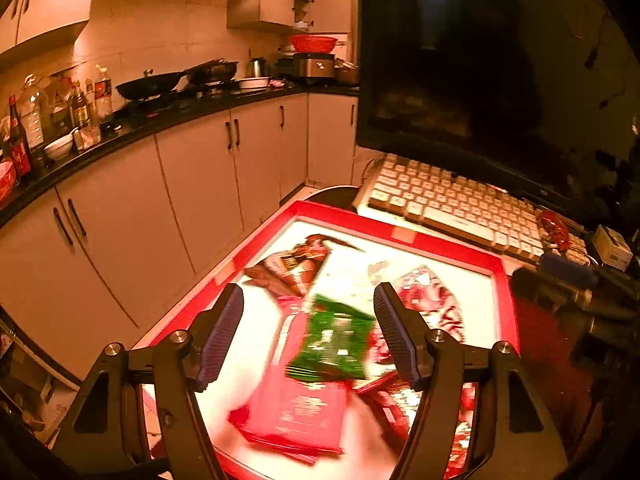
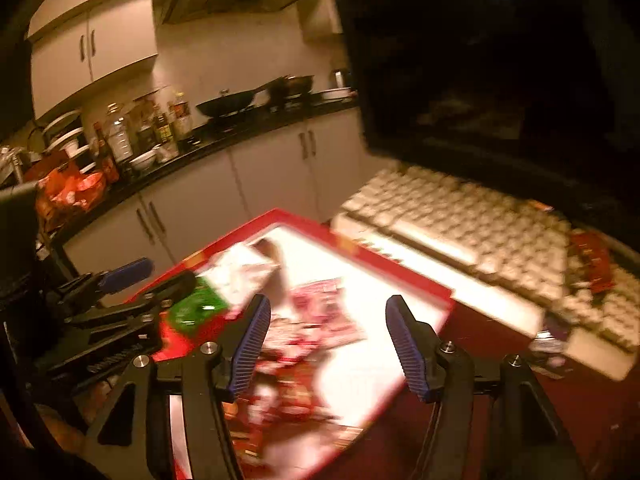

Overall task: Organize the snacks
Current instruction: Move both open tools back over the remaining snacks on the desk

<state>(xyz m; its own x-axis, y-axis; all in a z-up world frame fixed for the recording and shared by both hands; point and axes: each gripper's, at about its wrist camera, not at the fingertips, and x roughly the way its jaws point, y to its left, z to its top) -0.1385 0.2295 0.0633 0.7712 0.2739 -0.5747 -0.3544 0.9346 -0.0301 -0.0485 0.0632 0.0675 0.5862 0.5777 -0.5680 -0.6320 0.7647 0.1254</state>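
The left gripper (image 1: 308, 320) hung with its jaws apart and nothing pressed between the blue ribbed pads. Below the gap, blurred, lay a small green foil snack packet (image 1: 332, 344) on a long red packet (image 1: 300, 400), inside the red-rimmed white tray (image 1: 400, 235); its long axis ran away from the fingers, tilted slightly. The right gripper (image 2: 326, 344), likewise parted and empty, hovered farther right over red-and-white wrappers (image 2: 320, 316), so the left looked nearer.
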